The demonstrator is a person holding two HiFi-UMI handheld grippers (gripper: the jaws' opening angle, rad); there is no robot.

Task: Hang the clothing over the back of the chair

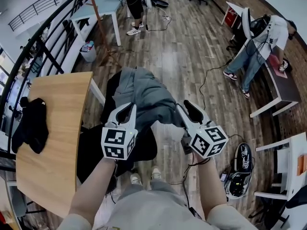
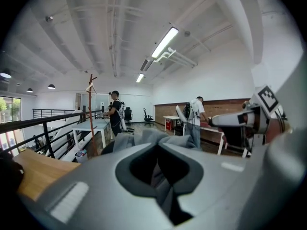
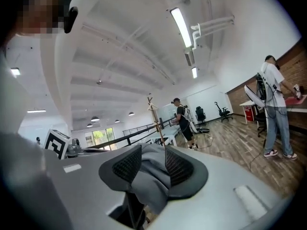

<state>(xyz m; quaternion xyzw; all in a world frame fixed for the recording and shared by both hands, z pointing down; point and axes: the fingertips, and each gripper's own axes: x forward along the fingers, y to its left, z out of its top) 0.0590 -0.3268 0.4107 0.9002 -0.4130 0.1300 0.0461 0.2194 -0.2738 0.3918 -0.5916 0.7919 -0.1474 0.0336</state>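
On the left stands a wooden table (image 1: 62, 128) with a dark cloth (image 1: 31, 123) lying on it. That one is not being used.

Next to the table is the black chair (image 1: 93, 150), right in front of the person. The left gripper (image 1: 124, 111) is above it. Its jaws are pressed together on a fold of the grey clothing (image 1: 144, 97).

The grey clothing is in the middle, bunched up and held in the air over the chair. Its far part droops down where the chair back seems to be, but I cannot tell if it rests there.

On the right, the right gripper (image 1: 187, 111) pinches the other side of the clothing between its pads.

So the picking up is done. I think the hanging is still left: the clothing has to be spread over the chair back and then let go.
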